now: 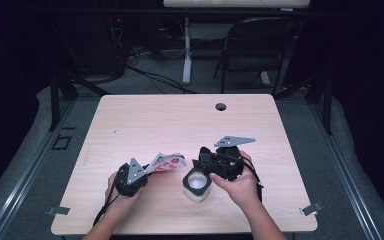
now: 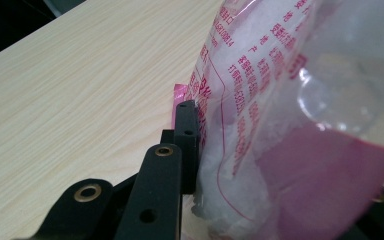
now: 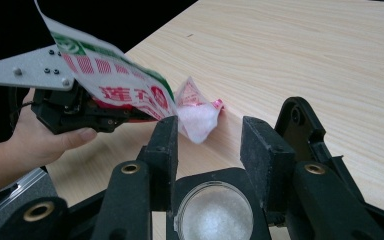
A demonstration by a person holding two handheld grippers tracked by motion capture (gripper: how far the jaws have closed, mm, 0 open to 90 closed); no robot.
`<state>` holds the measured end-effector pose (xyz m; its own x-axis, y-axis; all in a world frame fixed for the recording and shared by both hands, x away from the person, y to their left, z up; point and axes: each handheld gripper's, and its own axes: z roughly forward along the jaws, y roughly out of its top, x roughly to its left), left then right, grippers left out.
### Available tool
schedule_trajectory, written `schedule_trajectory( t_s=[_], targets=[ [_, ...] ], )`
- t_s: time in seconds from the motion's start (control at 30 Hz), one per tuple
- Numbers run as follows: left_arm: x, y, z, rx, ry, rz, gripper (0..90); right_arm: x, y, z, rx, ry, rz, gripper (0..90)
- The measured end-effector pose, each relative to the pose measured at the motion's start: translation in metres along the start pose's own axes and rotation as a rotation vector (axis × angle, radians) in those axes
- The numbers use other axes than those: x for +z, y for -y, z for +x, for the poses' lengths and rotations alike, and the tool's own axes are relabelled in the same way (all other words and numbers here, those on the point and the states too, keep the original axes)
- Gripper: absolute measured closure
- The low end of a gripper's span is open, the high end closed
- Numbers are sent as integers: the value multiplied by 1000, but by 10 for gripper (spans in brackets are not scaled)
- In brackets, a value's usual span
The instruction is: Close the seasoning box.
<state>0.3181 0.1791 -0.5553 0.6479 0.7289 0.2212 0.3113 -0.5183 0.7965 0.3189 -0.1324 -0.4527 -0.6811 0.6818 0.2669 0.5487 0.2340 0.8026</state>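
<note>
Now left tongs clamped on a bag, tilted toward 2 o'clock over the table. Right tongs stand apart, probably not pressing; jar sits below them, at 3 o'clock from the bag. White grains inside the jar.

Left gripper with jaws clamped, right gripper beside it with jaws parted.
</note>
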Motion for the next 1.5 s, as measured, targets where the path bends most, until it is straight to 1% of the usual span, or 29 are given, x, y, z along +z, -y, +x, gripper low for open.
schedule_trajectory(
  t_s=[0.3, 0.57, 0.67, 0.73, 0.8, 0.97, 1.07, 1.2, 1.33, 1.5],
  targets=[
    [-7, 3, 16, -59, -36, -10, 801, 2, 1, 0, -7, 10, -1, 567],
    [-12, 8, 31, -102, -85, -6, 804, 2, 1, 0, -12, 19, -6, 561],
    [-13, 10, 36, -114, -99, -3, 805, 2, 1, 0, -14, 20, -3, 560],
    [-14, 11, 40, -119, -117, 1, 805, 2, 1, 0, -14, 21, -3, 557],
    [-15, 12, 43, -129, -123, -2, 806, 2, 1, 0, -14, 23, -4, 551],
    [-15, 17, 50, -146, -152, 11, 807, 3, 2, -1, -15, 30, 0, 549],
    [-15, 20, 52, -143, -172, 20, 808, 3, 2, -1, -15, 32, 0, 549],
    [-12, 24, 53, -132, -203, 48, 808, 3, 2, -1, -15, 32, -4, 544],
    [-11, 26, 53, -139, -201, 48, 808, 4, 2, -1, -19, 33, 5, 541],
    [-10, 26, 52, -136, -200, 57, 807, 4, 2, -2, -18, 34, 0, 541]
  ],
)
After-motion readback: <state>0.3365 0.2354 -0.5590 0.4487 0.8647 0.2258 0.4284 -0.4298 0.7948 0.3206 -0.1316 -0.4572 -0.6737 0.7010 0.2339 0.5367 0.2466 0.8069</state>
